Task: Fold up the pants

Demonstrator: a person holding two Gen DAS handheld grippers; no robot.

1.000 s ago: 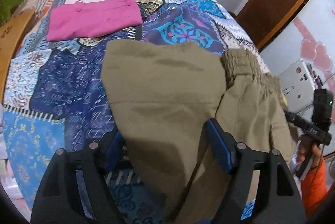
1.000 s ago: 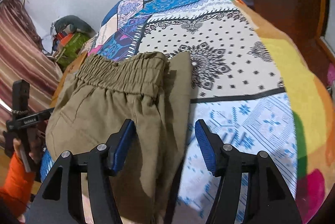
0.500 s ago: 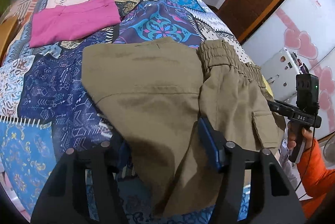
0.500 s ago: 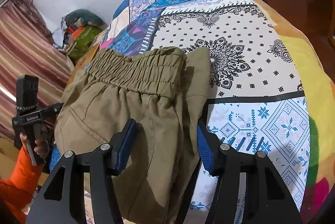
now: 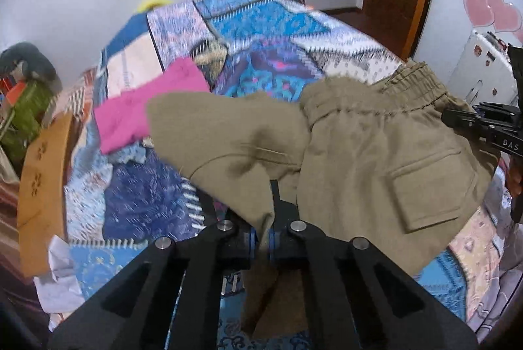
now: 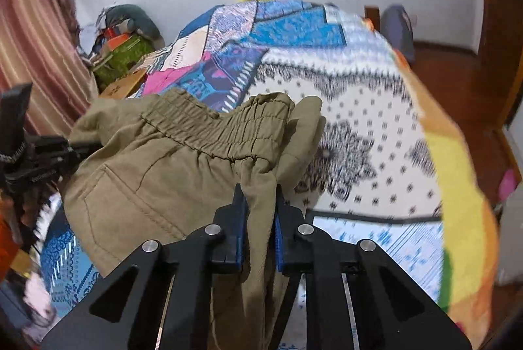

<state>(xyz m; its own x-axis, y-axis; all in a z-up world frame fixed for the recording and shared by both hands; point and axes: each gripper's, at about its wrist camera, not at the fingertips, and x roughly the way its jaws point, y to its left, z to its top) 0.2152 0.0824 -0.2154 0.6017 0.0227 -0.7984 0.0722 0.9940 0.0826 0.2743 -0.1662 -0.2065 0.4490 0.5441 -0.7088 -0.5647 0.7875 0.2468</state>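
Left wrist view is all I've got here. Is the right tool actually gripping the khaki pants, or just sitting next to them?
Observer: The right tool is shut on the khaki pants, pinching a bunched fold just below the elastic waistband.
Operator: What's on the bed past that side?
Observer: A white patch of the bedspread with black dots, then a yellow and orange border.
Operator: Anything on the floor there?
Observer: A dark bag stands at the bed's far corner.
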